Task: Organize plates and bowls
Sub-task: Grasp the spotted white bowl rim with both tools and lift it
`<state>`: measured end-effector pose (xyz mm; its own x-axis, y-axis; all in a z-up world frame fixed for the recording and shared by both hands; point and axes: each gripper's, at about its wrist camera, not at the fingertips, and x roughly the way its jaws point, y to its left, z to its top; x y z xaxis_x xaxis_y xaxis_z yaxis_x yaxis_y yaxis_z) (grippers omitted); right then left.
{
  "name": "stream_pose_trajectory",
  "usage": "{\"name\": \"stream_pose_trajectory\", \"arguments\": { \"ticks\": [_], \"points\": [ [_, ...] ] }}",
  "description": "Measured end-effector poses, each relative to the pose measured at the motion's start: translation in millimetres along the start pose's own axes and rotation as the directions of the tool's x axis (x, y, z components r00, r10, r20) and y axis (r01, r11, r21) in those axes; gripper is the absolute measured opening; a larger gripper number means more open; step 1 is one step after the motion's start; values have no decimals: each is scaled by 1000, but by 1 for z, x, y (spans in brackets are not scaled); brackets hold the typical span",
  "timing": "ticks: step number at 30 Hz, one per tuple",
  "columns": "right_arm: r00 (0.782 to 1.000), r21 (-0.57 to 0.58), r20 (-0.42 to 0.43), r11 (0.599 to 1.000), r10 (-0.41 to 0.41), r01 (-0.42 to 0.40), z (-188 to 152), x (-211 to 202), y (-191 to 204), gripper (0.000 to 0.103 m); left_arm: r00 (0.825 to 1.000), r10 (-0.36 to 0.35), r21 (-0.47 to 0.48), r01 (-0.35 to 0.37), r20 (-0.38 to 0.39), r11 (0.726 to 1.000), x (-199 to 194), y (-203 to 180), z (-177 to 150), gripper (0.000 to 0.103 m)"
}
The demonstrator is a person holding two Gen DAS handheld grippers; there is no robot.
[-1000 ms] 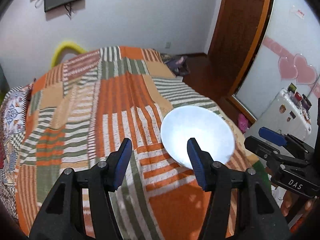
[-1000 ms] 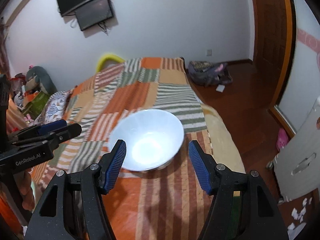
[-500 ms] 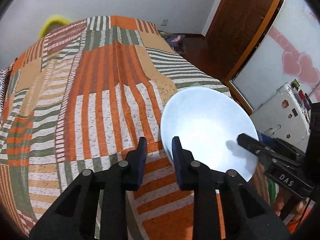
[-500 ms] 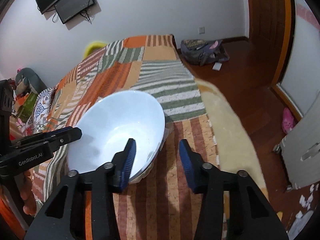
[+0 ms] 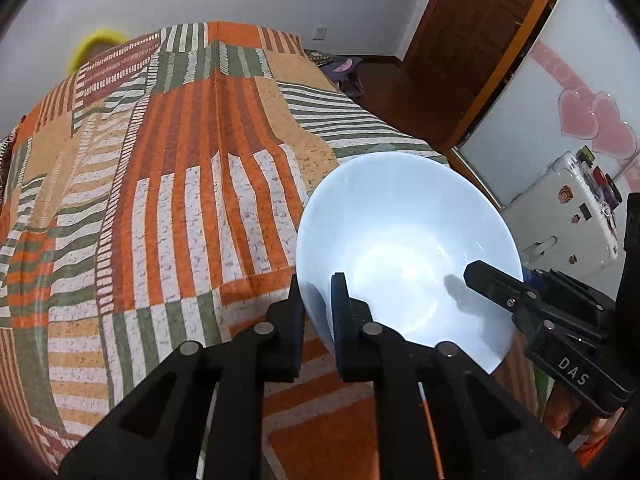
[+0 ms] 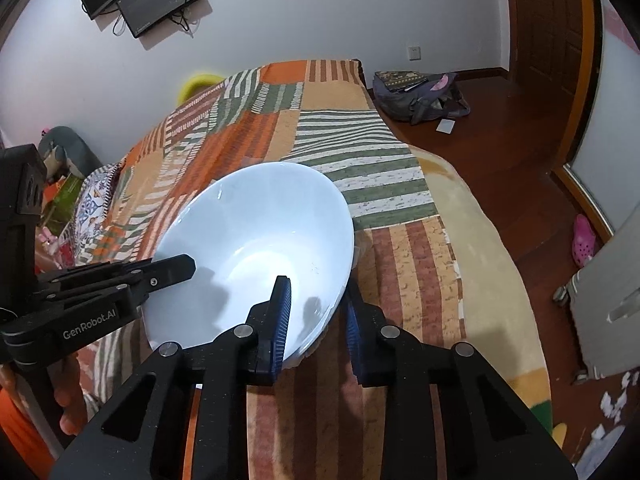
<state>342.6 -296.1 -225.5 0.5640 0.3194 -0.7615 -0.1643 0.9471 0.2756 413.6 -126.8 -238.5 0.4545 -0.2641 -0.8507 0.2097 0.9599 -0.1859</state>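
Observation:
A large white bowl point(image 5: 404, 248) sits on the striped orange and green bedspread point(image 5: 180, 200). My left gripper point(image 5: 318, 300) is shut on the bowl's left rim, one finger inside and one outside. My right gripper point(image 6: 316, 304) is shut on the bowl's right rim point(image 6: 340, 280) in the same way. In the left wrist view the right gripper point(image 5: 512, 288) reaches over the bowl's right side. In the right wrist view the left gripper point(image 6: 172, 270) reaches over the bowl point(image 6: 256, 248) from the left.
The bed's right edge point(image 6: 480, 240) drops to a wooden floor with a dark bag point(image 6: 420, 96) and a pink shoe point(image 6: 582, 236). A white cabinet point(image 5: 568, 216) and a wooden door point(image 5: 472, 40) stand to the right. Pillows and toys point(image 6: 64, 152) lie at far left.
Both grippers have come down from above onto the bowl and closed from wide open to shut on opposite sides of its rim.

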Motion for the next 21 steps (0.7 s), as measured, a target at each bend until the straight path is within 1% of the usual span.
{"name": "stream_pose_trajectory", "arguments": {
  "ticks": [4,7,10,14,18,21],
  "points": [
    [1000,-25,18,1000,-1,1,0,-14,10,24,999,21,17,-22,39,1000,-27,-5,-7,11],
    [999,-51,38,999,4,-2,0,-27,21,24,996,39,18,-41,77,999,-54,-6,-14,11],
    [998,-77,56,997,28,-24,-2,-42,34,24,991,70,25,-73,117,997,-84,-5,-23,11],
    [994,-119,87,991,69,-58,-6,-65,58,24,983,96,11,-99,157,995,-124,1,-38,11],
    [988,-164,111,982,112,-93,-12,-85,84,24,973,121,-13,-121,198,993,-169,10,-60,11],
    [982,-197,117,973,146,-121,-19,-96,104,24,967,137,-33,-133,216,991,-194,17,-77,12]
  ]
}}
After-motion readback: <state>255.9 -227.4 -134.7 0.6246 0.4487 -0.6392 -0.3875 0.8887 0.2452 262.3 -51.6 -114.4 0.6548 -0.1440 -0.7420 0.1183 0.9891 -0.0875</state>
